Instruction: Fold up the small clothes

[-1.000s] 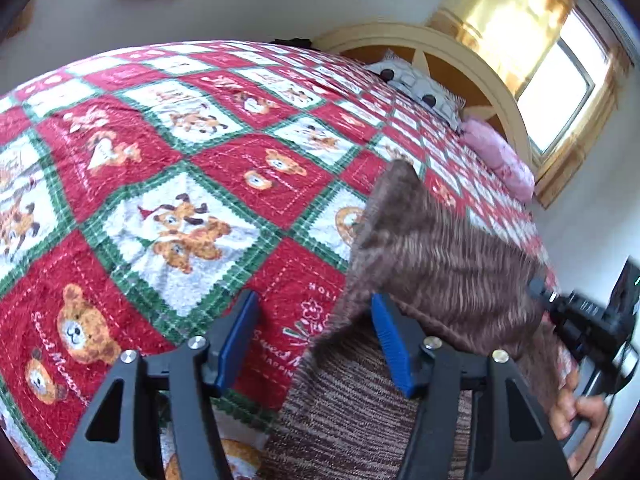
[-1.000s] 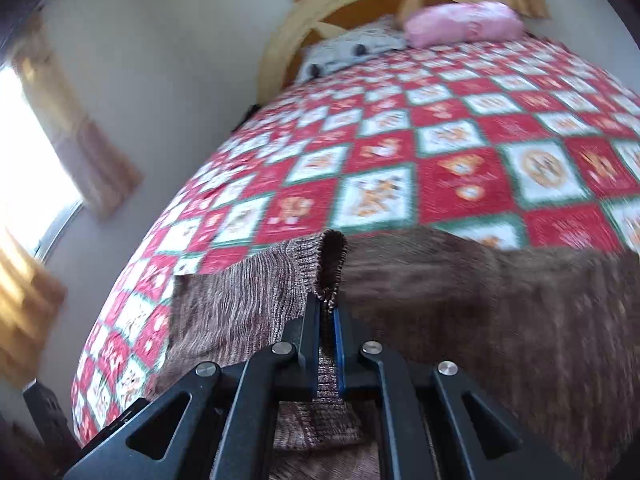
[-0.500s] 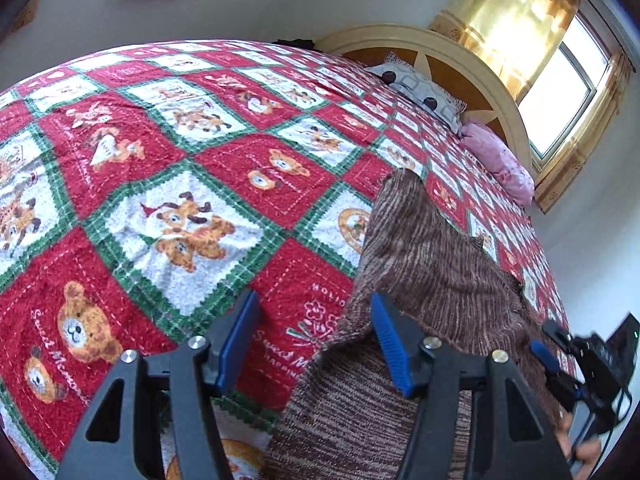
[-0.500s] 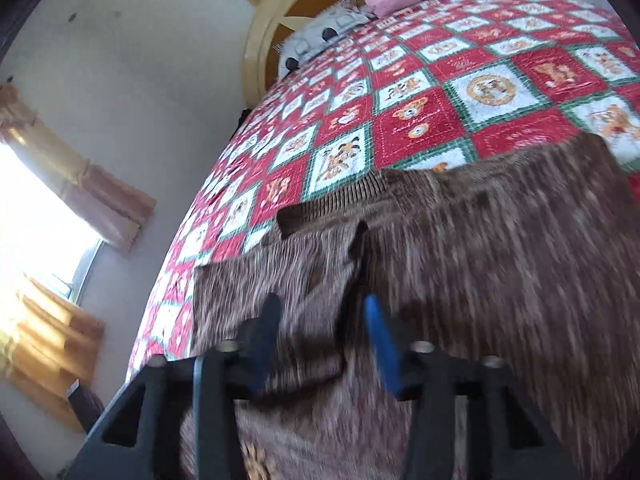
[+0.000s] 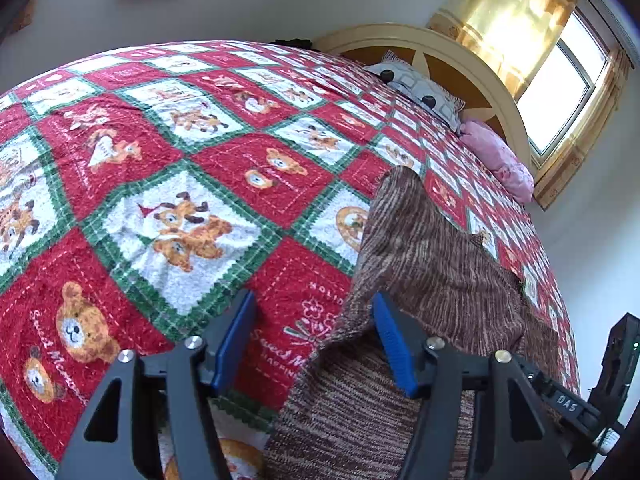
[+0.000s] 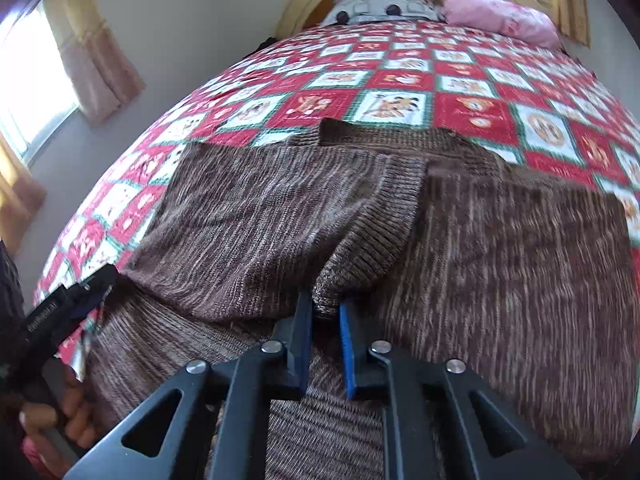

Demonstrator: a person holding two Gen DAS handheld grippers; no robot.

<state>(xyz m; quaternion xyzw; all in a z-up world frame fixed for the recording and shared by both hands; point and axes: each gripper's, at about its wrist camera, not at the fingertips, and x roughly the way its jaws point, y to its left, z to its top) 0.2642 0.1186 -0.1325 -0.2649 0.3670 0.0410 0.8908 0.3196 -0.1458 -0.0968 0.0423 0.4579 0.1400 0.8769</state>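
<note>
The right claw (image 6: 325, 312) is closing on a ribbed fold of the brown sweater (image 6: 280, 216), whose length runs toward the headboard (image 6: 304, 8).

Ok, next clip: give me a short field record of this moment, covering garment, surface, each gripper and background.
garment: brown knit sweater, lying on the bed, one part folded over the body
surface: red, white and green teddy-bear quilt
left gripper: open, sweater edge between the fingers, pads not pressing
right gripper: closing on a bunched sweater fold
background: pink pillow and grey patterned pillow at the headboard
</note>
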